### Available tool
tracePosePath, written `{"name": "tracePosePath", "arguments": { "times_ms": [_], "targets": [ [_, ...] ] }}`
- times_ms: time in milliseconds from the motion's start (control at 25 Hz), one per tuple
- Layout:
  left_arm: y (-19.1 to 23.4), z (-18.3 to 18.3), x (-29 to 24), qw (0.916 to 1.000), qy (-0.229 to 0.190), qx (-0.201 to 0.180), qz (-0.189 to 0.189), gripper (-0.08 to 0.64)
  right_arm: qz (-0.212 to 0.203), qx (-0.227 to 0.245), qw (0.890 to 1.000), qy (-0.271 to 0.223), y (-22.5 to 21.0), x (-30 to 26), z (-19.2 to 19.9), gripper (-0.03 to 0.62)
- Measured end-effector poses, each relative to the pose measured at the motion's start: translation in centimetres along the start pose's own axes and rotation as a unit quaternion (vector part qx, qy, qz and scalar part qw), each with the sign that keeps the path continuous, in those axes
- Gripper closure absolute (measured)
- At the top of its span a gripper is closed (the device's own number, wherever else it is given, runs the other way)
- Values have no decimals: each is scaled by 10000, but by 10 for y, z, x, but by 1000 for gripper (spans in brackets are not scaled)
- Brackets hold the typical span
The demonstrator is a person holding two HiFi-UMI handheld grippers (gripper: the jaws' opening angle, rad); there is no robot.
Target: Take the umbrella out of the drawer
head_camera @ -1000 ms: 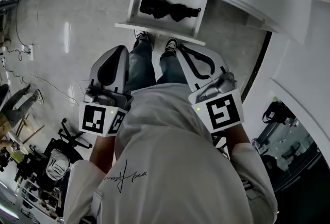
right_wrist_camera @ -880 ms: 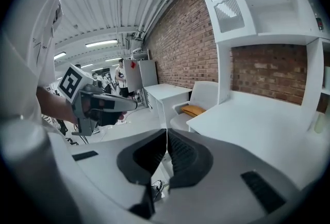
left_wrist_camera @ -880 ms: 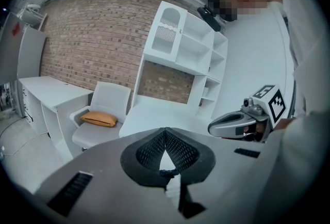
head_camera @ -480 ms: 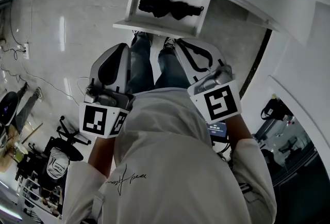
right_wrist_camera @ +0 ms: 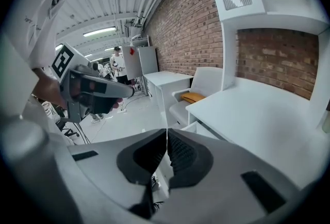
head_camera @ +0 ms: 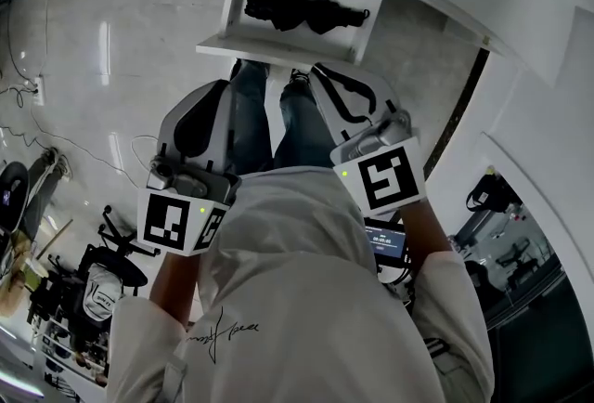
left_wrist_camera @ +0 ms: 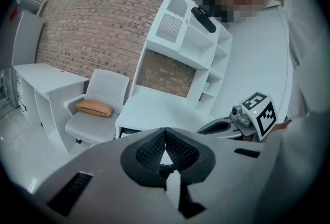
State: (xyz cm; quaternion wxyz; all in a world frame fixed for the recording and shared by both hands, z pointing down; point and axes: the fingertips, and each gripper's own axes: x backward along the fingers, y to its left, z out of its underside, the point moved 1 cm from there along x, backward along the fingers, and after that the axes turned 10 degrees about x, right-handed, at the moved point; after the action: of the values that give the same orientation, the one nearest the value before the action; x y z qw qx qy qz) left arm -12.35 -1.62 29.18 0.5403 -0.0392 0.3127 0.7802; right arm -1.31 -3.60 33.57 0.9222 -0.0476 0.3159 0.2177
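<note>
A black folded umbrella (head_camera: 302, 9) lies inside the open white drawer (head_camera: 278, 50) at the top of the head view, below and ahead of the person's feet. My left gripper (head_camera: 221, 87) is held in front of the person's body, short of the drawer's front edge, its tips meeting with nothing between them (left_wrist_camera: 165, 130). My right gripper (head_camera: 318, 70) hovers beside it, nearer the drawer front, and is also shut and empty (right_wrist_camera: 166, 131). Neither gripper touches the umbrella or the drawer.
The drawer belongs to a white desk (right_wrist_camera: 258, 114) with a shelf unit (left_wrist_camera: 191, 42) against a brick wall. A white chair with an orange cushion (left_wrist_camera: 95, 108) stands left of the desk. Cables and equipment (head_camera: 93, 280) crowd the floor at the left.
Both grippers have sunk a little. The right one has shifted toward the drawer front in the head view. Both stay shut and empty, and the umbrella has not moved.
</note>
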Motion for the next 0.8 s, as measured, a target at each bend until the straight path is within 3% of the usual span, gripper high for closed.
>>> {"name": "tracePosePath", "arguments": {
  "times_ms": [800],
  "targets": [
    [29,17,-33,9991,386,78,125,545,-97,-25,9987,508,-16,-59,39,565]
  ]
}}
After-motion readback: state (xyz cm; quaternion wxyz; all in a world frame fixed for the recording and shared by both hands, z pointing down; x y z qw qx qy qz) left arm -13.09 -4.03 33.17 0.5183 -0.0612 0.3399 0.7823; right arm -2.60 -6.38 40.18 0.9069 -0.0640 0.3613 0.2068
